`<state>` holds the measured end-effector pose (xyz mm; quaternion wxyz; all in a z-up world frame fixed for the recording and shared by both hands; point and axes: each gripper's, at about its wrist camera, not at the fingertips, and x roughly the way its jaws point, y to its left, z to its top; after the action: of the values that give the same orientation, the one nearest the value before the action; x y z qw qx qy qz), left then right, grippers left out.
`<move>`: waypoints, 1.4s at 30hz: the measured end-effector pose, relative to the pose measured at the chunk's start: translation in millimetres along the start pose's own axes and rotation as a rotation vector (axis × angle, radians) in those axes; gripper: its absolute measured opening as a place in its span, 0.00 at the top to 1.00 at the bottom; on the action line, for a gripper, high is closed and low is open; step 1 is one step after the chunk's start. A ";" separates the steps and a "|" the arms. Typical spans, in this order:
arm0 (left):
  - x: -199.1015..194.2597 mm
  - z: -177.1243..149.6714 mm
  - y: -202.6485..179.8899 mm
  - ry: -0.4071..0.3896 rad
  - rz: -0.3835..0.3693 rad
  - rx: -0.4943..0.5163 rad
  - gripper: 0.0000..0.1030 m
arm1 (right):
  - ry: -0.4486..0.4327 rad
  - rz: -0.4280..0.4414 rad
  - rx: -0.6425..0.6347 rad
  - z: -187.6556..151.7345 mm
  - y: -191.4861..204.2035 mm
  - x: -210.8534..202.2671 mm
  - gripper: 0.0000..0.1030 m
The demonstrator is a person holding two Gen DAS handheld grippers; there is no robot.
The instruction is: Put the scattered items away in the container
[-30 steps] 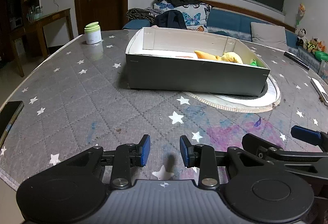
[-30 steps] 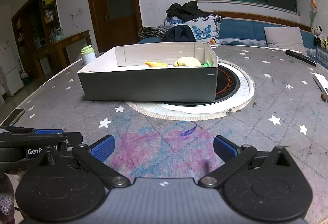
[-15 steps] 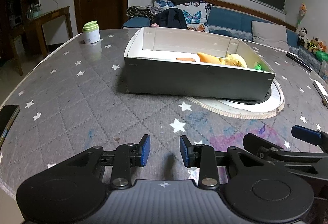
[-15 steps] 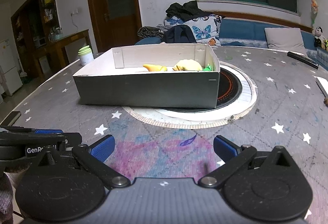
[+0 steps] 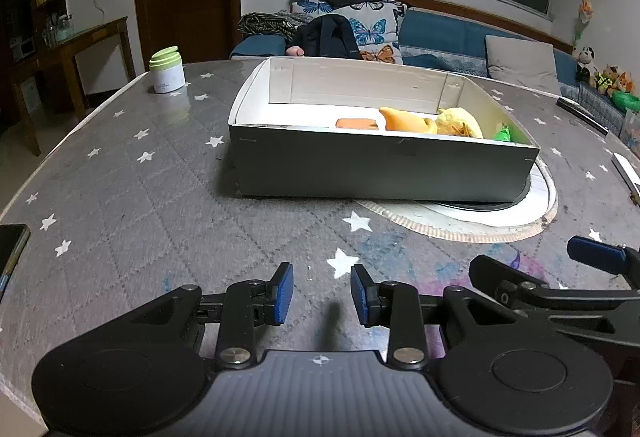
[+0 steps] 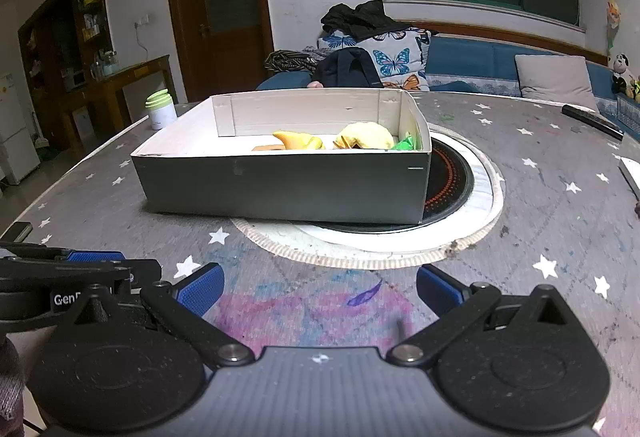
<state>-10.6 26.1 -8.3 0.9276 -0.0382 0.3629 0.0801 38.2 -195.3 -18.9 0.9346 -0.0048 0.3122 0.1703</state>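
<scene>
A grey box with a white inside [image 5: 384,169] [image 6: 280,189] stands mid-table, partly over a round white mat. Inside lie an orange block [image 5: 356,123], an orange-yellow toy [image 5: 404,121] [image 6: 298,139], a yellow toy [image 5: 460,123] [image 6: 366,136] and a green item [image 5: 503,134] [image 6: 404,144]. My left gripper [image 5: 322,297] is empty with a narrow gap between its blue pads, low over the cloth in front of the box. My right gripper [image 6: 320,287] is wide open and empty, beside the left one; it also shows in the left wrist view [image 5: 592,261].
A green-lidded white jar [image 5: 167,75] [image 6: 161,113] stands at the far left. A dark phone [image 5: 10,249] lies at the left edge. A black remote [image 6: 592,121] and a white strip [image 5: 626,173] lie at the right. A round black burner [image 6: 448,181] sits under the box's right end.
Both grippers have risen and tilted, so the box's contents show more; the orange block came into view. The jaws have not changed.
</scene>
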 end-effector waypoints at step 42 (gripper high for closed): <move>25.2 35.8 -6.4 0.034 -0.005 0.067 0.67 | 0.055 -0.021 -0.003 26.6 -5.7 33.8 0.00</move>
<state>32.7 27.5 0.9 0.9222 -0.0093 0.3811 0.0648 80.7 -187.0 -17.8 0.9274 -0.0142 0.3374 0.1607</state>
